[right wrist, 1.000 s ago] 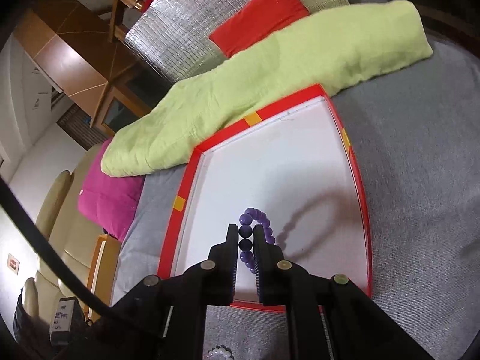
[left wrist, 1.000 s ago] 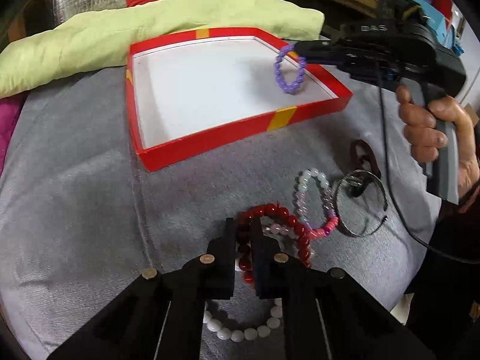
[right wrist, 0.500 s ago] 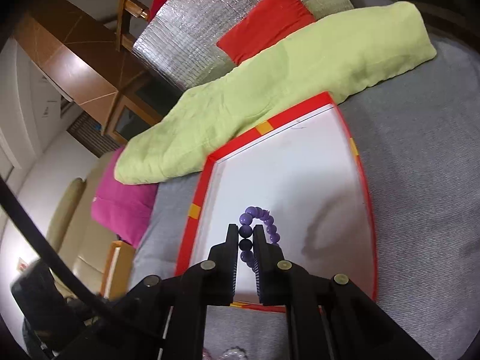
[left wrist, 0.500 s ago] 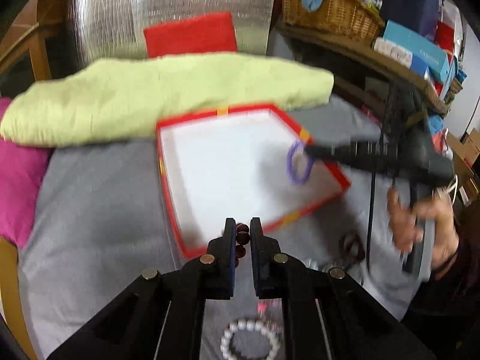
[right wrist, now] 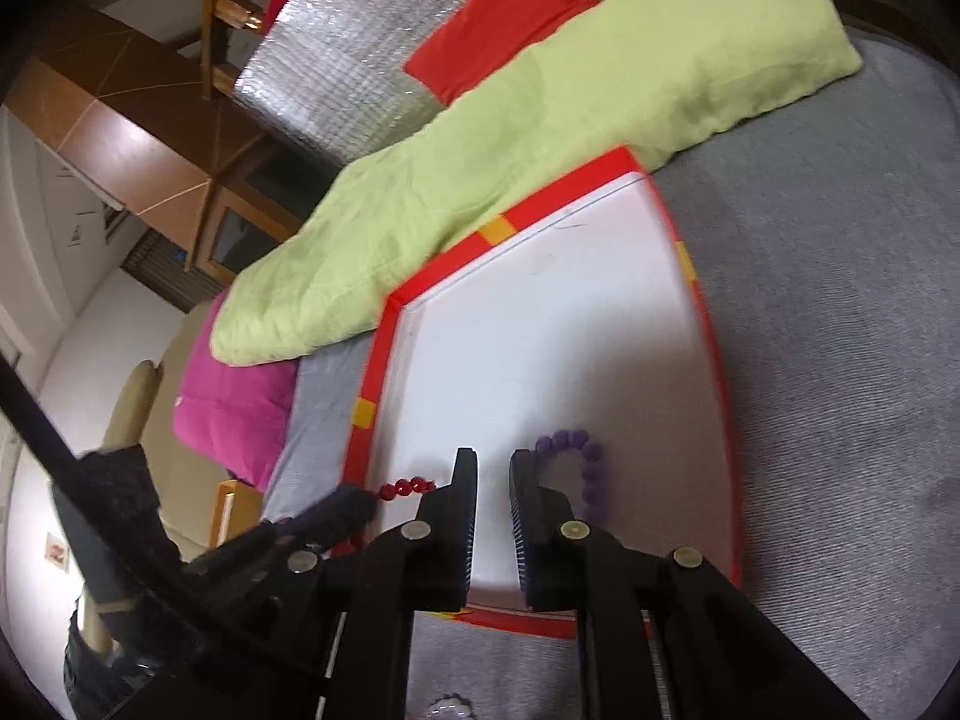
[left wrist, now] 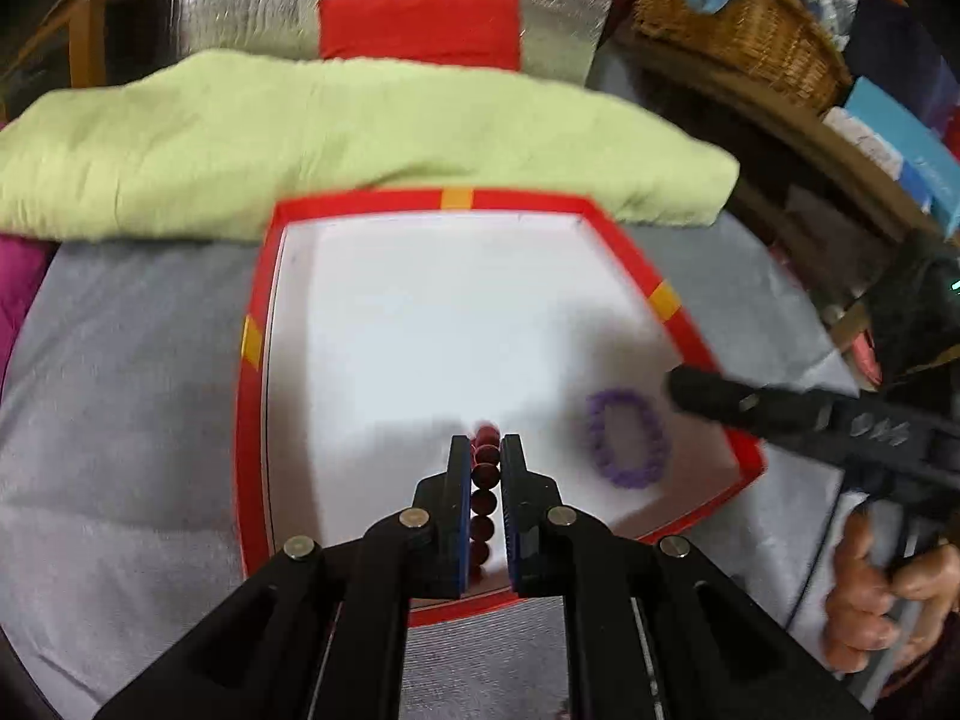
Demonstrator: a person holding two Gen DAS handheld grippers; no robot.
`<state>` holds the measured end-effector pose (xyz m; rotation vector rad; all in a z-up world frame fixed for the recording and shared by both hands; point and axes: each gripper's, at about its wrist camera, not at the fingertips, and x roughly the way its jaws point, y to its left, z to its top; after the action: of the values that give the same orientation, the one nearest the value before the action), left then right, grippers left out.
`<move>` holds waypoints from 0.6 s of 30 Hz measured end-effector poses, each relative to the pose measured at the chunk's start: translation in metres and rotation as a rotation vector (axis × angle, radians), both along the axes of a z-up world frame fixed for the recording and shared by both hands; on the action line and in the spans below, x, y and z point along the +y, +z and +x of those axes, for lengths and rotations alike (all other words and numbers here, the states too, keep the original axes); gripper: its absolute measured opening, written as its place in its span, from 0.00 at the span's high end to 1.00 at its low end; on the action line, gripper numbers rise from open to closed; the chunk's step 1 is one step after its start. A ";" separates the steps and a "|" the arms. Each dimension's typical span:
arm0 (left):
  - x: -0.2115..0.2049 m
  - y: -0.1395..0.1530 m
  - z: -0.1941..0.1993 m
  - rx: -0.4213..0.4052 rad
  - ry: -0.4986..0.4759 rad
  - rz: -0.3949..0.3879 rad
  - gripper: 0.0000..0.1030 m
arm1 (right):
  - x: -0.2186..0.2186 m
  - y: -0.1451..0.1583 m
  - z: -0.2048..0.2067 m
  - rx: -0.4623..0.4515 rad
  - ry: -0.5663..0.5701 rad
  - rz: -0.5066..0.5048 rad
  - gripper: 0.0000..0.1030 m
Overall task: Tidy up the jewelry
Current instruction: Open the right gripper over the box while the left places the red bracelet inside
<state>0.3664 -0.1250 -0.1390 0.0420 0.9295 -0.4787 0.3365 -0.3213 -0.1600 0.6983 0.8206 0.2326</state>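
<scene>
**One bracelet in the tray, a second on its way**

My right gripper [right wrist: 493,468] stands with its jaws parted and nothing between them. The purple bracelet [left wrist: 627,439] lies flat on the white floor of the red tray [left wrist: 252,420], just off my right fingertips at about 2 o'clock in the right wrist view, touching neither pad as far as I can tell. I count that piece as placed.

My left gripper [left wrist: 486,456] has its jaws drawn narrow onto the dark red bracelet [left wrist: 485,492], whose beads run in a line between the pads. In the left wrist view the strand hangs over the tray's near edge at 6 o'clock, with the purple bracelet off at 3 o'clock. From the right wrist view I see the same red beads at 9 o'clock, poking from my left fingers above the tray's near-left corner. The strand looks lifted, not lying down, so that placement is not yet finished.

At the very bottom of the right wrist view, at 6 o'clock, a pale beaded piece [right wrist: 449,707] sits on the grey cloth [right wrist: 840,360] outside the tray; it is cut off by the frame. I judge at least that one remains, and I cannot tell how many more.
</scene>
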 end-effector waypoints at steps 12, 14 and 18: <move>0.022 0.021 -0.040 -0.117 0.015 0.053 0.50 | -0.005 0.016 -0.016 0.038 -0.016 -0.087 0.47; 0.035 0.024 -0.047 -0.118 0.039 0.062 0.49 | -0.001 0.023 -0.026 0.018 -0.004 -0.113 0.42; 0.063 0.026 -0.063 -0.101 0.094 0.056 0.49 | 0.003 0.034 -0.048 -0.011 0.039 -0.137 0.42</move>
<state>0.3038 -0.0622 -0.1132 0.0730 0.8416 -0.3602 0.2885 -0.3182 -0.1256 0.5521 0.8318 0.2131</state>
